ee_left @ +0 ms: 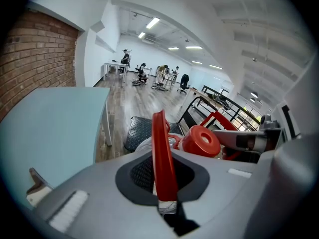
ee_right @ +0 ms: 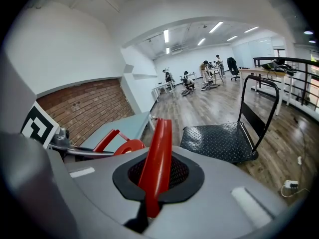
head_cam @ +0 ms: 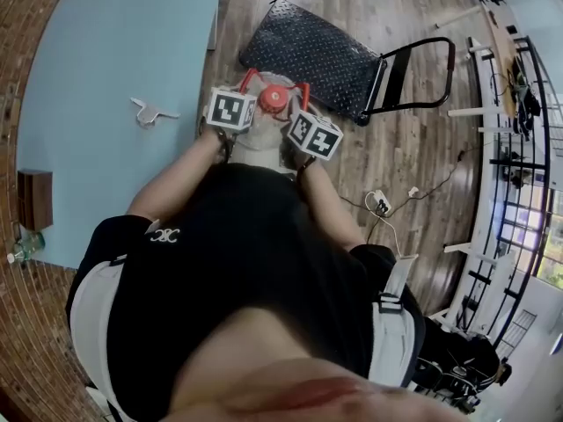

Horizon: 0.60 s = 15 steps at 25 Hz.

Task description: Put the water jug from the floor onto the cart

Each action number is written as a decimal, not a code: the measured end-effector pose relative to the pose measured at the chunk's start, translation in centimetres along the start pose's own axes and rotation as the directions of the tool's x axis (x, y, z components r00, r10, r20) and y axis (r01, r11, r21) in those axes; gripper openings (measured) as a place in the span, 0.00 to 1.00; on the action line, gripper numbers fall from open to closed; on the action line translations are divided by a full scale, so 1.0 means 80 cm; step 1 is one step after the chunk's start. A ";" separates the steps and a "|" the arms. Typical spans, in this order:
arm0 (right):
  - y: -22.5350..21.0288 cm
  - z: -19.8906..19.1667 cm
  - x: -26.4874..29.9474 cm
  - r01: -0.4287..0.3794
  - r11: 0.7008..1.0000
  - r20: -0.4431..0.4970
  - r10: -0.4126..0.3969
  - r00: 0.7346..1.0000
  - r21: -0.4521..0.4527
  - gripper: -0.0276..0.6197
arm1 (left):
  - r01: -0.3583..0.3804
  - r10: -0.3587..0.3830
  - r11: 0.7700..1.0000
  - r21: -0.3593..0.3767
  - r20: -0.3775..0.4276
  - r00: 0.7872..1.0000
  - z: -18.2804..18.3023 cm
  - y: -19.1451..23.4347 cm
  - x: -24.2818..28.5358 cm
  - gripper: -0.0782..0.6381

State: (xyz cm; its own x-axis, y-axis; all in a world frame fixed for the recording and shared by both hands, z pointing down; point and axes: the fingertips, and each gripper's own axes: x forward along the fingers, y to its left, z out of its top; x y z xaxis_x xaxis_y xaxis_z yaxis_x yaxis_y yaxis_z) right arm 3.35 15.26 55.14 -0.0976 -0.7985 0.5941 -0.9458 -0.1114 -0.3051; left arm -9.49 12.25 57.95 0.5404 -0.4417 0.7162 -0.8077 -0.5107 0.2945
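Note:
The water jug (head_cam: 260, 141) is clear with a red cap (head_cam: 272, 100) and two red handles, and it hangs between my grippers just in front of my body. My left gripper (head_cam: 239, 95) is shut on the left red handle (ee_left: 162, 158); the red cap (ee_left: 201, 140) shows just right of it. My right gripper (head_cam: 297, 112) is shut on the right red handle (ee_right: 156, 163), with the cap (ee_right: 128, 147) to its left. The black flat cart (head_cam: 310, 54) with a folding push bar (head_cam: 413, 77) lies on the wooden floor just beyond the jug, also as the cart (ee_right: 219, 141).
A light blue table (head_cam: 114, 86) stands at the left with a small white object (head_cam: 148, 111) on it. A brick wall (ee_left: 35, 59) runs along the far left. A power strip and cables (head_cam: 383, 205) lie on the floor at the right. Desks and railings stand at the far right.

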 end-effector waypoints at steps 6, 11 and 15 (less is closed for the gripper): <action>0.008 0.001 0.012 0.014 1.000 0.002 -0.014 1.000 0.002 0.07 | 0.021 -0.021 1.000 -0.002 0.014 1.000 0.010 0.016 0.004 0.13; 0.007 0.016 0.030 -0.004 1.000 0.004 0.004 1.000 0.007 0.07 | 0.020 -0.020 1.000 0.000 0.015 1.000 0.023 0.019 0.018 0.14; -0.004 0.032 0.055 -0.012 1.000 -0.004 0.013 1.000 0.008 0.07 | 0.010 -0.010 1.000 -0.004 0.000 1.000 0.042 0.027 0.041 0.14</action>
State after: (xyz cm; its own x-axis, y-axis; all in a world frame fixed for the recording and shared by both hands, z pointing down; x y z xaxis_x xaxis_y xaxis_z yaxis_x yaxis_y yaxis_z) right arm 4.02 10.26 55.92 -0.1106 -0.7976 0.5930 -0.9421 -0.1059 -0.3182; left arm -8.70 7.23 58.84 0.5489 -0.4365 0.7129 -0.8029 -0.5126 0.3044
